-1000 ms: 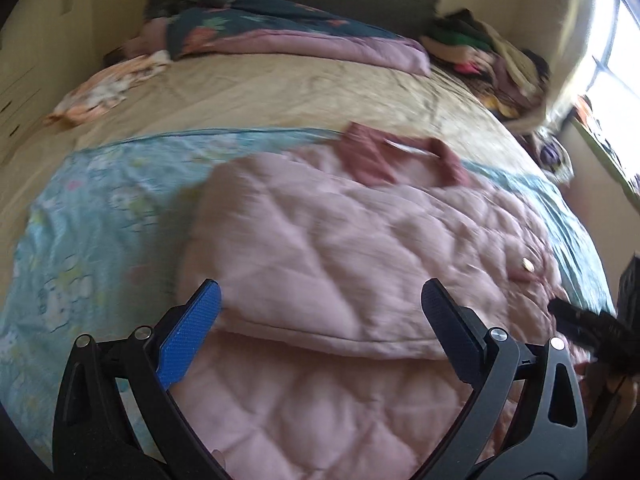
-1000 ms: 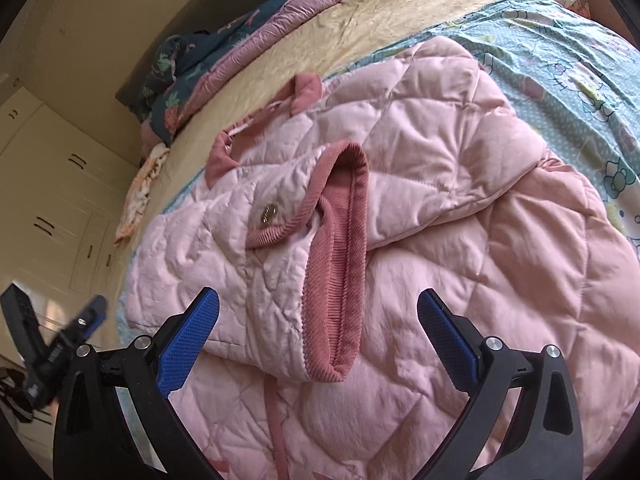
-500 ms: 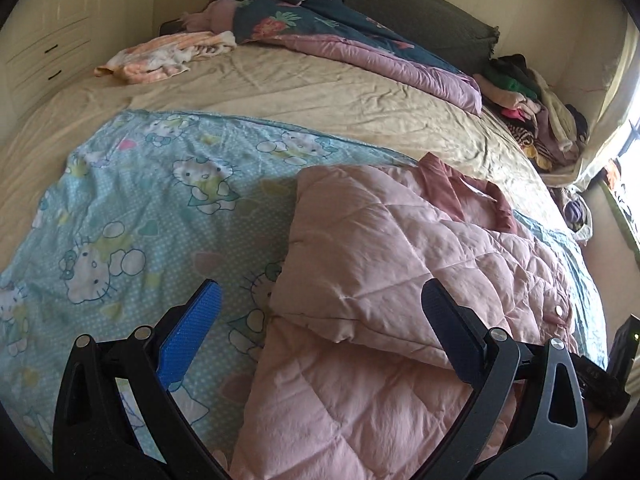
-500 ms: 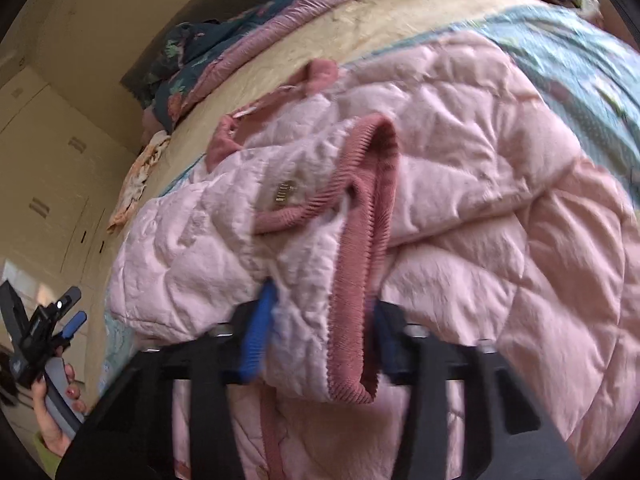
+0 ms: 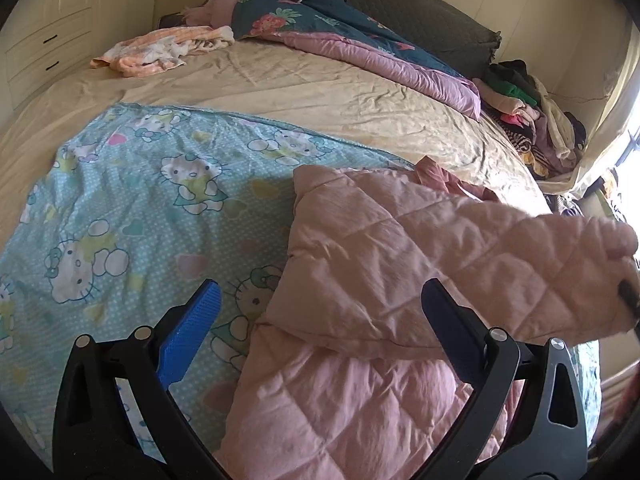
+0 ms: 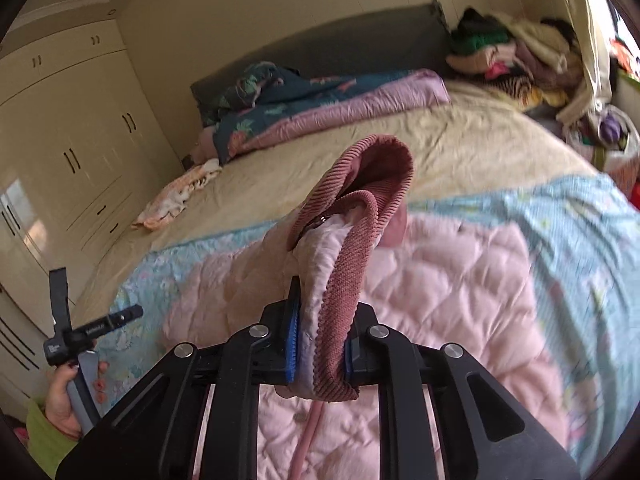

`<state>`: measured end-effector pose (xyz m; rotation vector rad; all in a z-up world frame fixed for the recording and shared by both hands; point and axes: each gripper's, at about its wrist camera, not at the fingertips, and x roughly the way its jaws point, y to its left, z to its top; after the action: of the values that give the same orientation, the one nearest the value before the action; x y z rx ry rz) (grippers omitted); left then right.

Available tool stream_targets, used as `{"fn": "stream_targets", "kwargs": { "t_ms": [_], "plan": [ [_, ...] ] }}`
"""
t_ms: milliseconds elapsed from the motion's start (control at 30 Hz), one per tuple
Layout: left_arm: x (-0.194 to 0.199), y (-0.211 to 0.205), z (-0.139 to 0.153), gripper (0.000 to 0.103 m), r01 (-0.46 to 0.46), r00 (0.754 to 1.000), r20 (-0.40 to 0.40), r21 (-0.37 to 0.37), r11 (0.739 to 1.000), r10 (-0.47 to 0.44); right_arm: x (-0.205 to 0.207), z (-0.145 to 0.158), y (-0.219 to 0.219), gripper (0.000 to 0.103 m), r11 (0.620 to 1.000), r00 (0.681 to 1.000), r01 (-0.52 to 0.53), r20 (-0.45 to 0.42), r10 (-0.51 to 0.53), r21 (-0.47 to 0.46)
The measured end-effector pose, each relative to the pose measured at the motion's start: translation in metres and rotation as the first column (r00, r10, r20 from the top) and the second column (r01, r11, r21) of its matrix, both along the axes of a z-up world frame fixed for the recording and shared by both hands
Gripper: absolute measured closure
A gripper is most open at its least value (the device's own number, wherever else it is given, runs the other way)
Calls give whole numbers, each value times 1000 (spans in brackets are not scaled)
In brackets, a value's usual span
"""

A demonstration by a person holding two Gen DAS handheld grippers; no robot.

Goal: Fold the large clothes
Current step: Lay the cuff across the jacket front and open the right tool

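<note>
The right gripper (image 6: 318,354) is clamped on the ribbed cuff (image 6: 352,264) of the pink quilted jacket (image 5: 360,400); the left gripper (image 5: 320,320) hangs with jaws apart over the jacket's edge. The jacket looks soft, puffy and floppy, so I'd take it by the firmer cuffs and hem.

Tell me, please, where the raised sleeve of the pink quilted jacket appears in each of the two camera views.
Left wrist view: the sleeve crosses the right half, lifted above the jacket body, its end at the right edge.
Right wrist view: the sleeve's ribbed cuff stands at the centre, clamped in the right gripper.
Shared landmark: the dark floral quilt at the head of the bed.
</note>
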<state>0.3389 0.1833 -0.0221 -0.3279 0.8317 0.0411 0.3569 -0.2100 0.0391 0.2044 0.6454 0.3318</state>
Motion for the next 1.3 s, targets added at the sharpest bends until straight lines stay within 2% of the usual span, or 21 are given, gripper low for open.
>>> {"fn": "stream_targets", "kwargs": {
  "t_ms": [200,500,700,867,1133,1233,1300],
  "plan": [
    [13,-17,-2,9,36,999,-11,13,999,-36,16,-6,-8,88,999,999,25,-21,-26,-39],
    [37,-61,-9,9,145,989,-47,20,989,-144,24,-47,-17,88,995,991,71,-107,-78,-64],
    [48,-91,-25,9,208,974,-95,33,978,-204,28,-66,-14,87,992,985,82,-143,-95,-91],
    [57,-102,-44,9,228,964,-152,64,971,-217,33,-75,-13,85,990,980,91,-167,-108,-106],
    [66,-98,-64,8,224,957,-201,45,974,-210,36,-75,-16,71,988,973,106,-193,-127,-115],
    [70,-95,-71,8,229,952,-216,32,973,-217,33,-69,-20,61,985,973,124,-180,-145,-123],
    [72,-93,-75,8,230,951,-220,27,973,-219,29,-61,-22,49,981,975,145,-148,-165,-132]
  ]
}}
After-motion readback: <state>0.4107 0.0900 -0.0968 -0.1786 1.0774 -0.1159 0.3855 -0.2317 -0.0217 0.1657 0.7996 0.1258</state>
